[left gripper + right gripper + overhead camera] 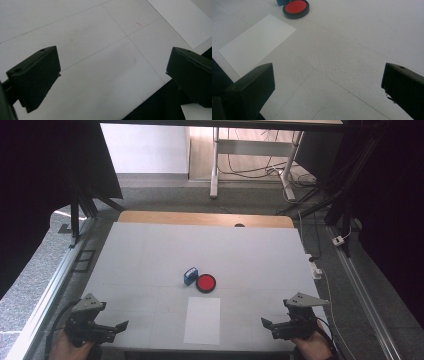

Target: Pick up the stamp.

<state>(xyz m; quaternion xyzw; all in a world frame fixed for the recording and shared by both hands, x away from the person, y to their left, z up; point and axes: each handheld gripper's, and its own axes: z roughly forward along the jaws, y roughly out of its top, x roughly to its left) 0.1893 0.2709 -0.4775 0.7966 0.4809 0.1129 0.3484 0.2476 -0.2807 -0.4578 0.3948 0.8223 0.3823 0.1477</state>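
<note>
A small blue stamp block (190,276) stands mid-table, with a round red ink pad (206,283) in a black rim touching or nearly touching its right side. A white paper sheet (202,320) lies flat in front of them near the table's front edge. My left gripper (116,330) sits at the front left corner, pointing right, open and empty. My right gripper (270,327) is at the front right, pointing left, also open and empty. In the right gripper view the ink pad (296,7) and the paper (259,43) lie ahead of the open right gripper (327,90).
The white table top (150,250) has a wooden strip along its far edge. Metal frame rails run down both sides, and cables lie on the floor at the right. In the left gripper view the paper's corner (182,20) lies beyond the open left gripper (112,77).
</note>
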